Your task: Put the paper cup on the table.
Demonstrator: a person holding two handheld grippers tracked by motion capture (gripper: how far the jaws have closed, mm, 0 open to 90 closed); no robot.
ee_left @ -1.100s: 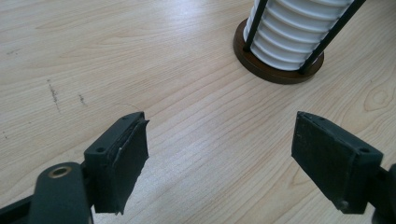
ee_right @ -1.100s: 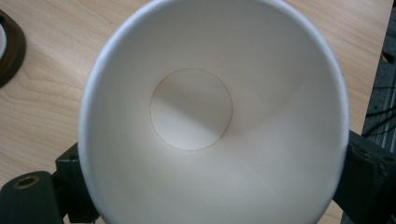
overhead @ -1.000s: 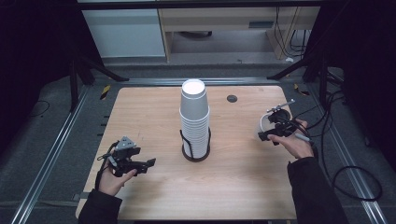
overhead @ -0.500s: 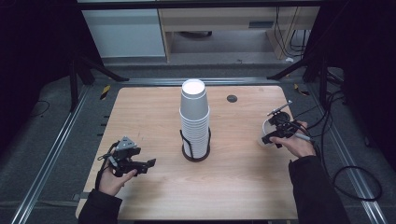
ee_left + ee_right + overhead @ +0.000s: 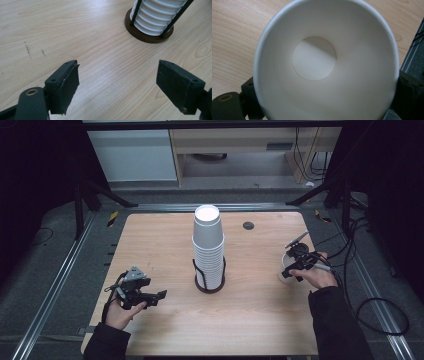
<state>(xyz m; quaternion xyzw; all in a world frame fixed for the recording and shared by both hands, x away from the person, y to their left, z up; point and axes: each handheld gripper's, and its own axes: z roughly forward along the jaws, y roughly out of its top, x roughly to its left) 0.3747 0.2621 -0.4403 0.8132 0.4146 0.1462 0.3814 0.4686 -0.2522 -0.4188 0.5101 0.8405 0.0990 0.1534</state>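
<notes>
A tall stack of white paper cups [image 5: 208,245] stands in a black wire holder [image 5: 210,287] at the middle of the wooden table [image 5: 260,320]. My left gripper [image 5: 159,295] hovers at the near left, open with nothing between its jaws, and points toward the stack. In the left gripper view the open left gripper [image 5: 117,82] frames bare wood, with the stack [image 5: 160,15] and holder base [image 5: 147,37] beyond. Near the table's right edge my right gripper [image 5: 295,267] is shut on a single white paper cup [image 5: 285,272]. The right gripper view looks into that cup [image 5: 314,58], a black jaw on each side of its rim.
A small black round disc [image 5: 248,225] lies on the table at the far right of the stack. Black cables [image 5: 370,310] trail off the right edge onto the floor. Metal rails [image 5: 60,285] run along both sides of the table.
The right hand with the cup has shifted a little toward the near side and lower over the table. The left hand has not moved.
</notes>
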